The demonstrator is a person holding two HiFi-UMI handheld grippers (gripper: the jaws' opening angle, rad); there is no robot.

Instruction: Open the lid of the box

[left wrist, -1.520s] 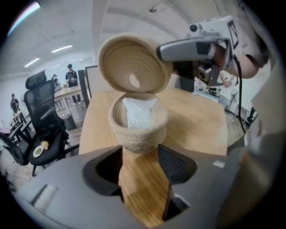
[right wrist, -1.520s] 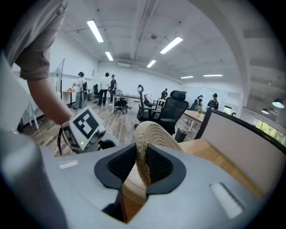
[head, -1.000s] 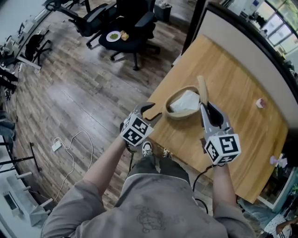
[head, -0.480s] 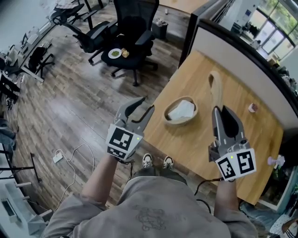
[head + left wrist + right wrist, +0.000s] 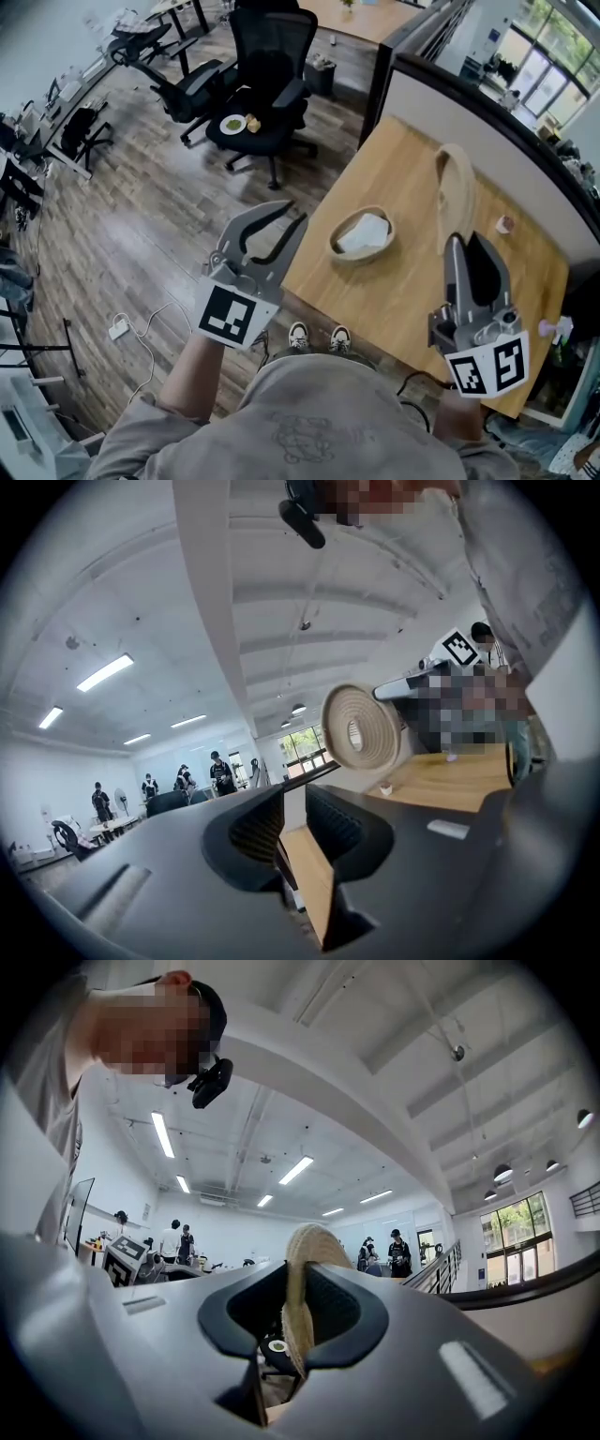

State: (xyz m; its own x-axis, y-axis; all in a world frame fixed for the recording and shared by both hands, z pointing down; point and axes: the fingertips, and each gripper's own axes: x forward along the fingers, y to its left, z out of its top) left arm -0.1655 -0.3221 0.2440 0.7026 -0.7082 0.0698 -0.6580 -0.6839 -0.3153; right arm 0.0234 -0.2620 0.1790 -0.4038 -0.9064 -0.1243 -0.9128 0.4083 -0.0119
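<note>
Room: plank floor (image 5: pixel 141 216), office chair (image 5: pixel 272 56); wooden table (image 5: pixel 412 281); right gripper (image 5: pixel 473 246) clamps woven lid (image 5: pixel 455 192); left gripper (image 5: pixel 295 213) closing, empty.

One box (image 5: pixel 362 234); one lid (image 5: pixel 457 192); one table (image 5: pixel 403 286); perhaps three chairs (image 5: pixel 272 70); one plate (image 5: pixel 232 124).

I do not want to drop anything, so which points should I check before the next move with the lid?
1. The lid is off the box: ok, held clear of it.
2. The right gripper holds firmly: ok, fingers pressed on the lid's edge.
3. The left gripper is free: ok, its fingers are closing on nothing.
4. The box stands upright: ok, open, white contents showing.
5. Bare table space for the lid: ok.
</note>
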